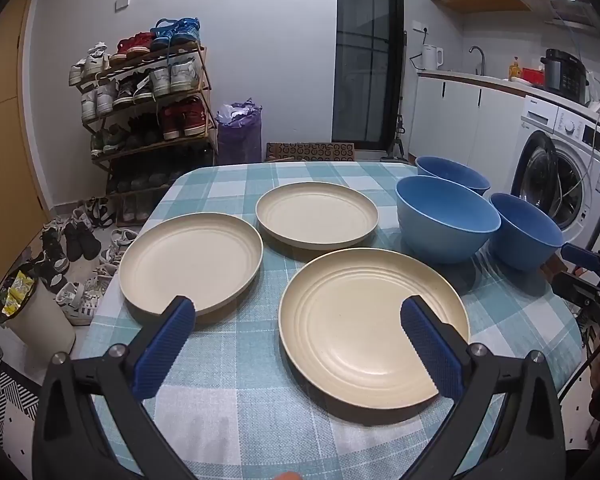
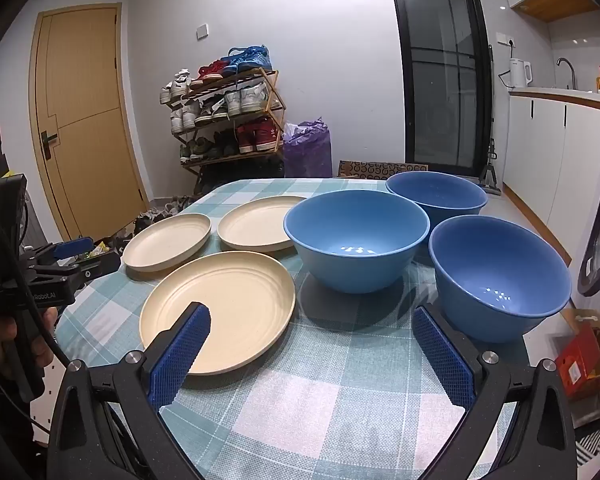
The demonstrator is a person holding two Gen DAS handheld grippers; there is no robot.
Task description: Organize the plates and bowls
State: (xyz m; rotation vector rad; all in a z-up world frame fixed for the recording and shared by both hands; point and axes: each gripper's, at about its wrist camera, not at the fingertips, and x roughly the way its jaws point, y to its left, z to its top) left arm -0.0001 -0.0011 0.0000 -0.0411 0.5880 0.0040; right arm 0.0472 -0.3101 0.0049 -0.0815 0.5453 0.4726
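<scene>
Left wrist view
Left gripper [image 1: 298, 312]: we see our jaws spread wide, with nothing between the blue pads and nothing touched; they hang above the table.
Nearest plate [image 1: 374, 330]: cream, flat on the checked tablecloth [image 1: 236, 408]; our right finger crosses in front of its right edge, though we cannot tell any contact.
Left plate [image 1: 191, 260]: cream, lying flat; our left fingertip overlaps its near rim in the picture.
Far plate [image 1: 317, 214]: cream, behind the other two and apart from them.
Bowls: a light blue bowl [image 1: 446, 216] stands right of the far plate, a darker blue bowl [image 1: 452, 174] behind it, another dark blue bowl [image 1: 526, 230] just beside it on the right.
Right gripper [image 1: 584, 266]: we glimpse it at the right edge, near the table's side; we cannot judge its jaws here.

Right wrist view
Right gripper [image 2: 312, 318]: our jaws stand wide apart and hold nothing; bare tablecloth [image 2: 320, 392] shows between them.
Nearest plate [image 2: 220, 308]: our left finger overlaps its near rim.
Right bowl [image 2: 500, 276]: dark blue, upright, just behind our right finger.
Middle bowl [image 2: 356, 236]: light blue, upright, between the plates and the dark bowls.
Back bowl [image 2: 436, 194]: dark blue, at the far edge.
Other plates: the left plate [image 2: 168, 246] and the far plate [image 2: 260, 222] lie side by side behind the nearest one.
Left gripper [image 2: 74, 250]: at the left edge, beside the table; its opening is unclear from this side.
</scene>
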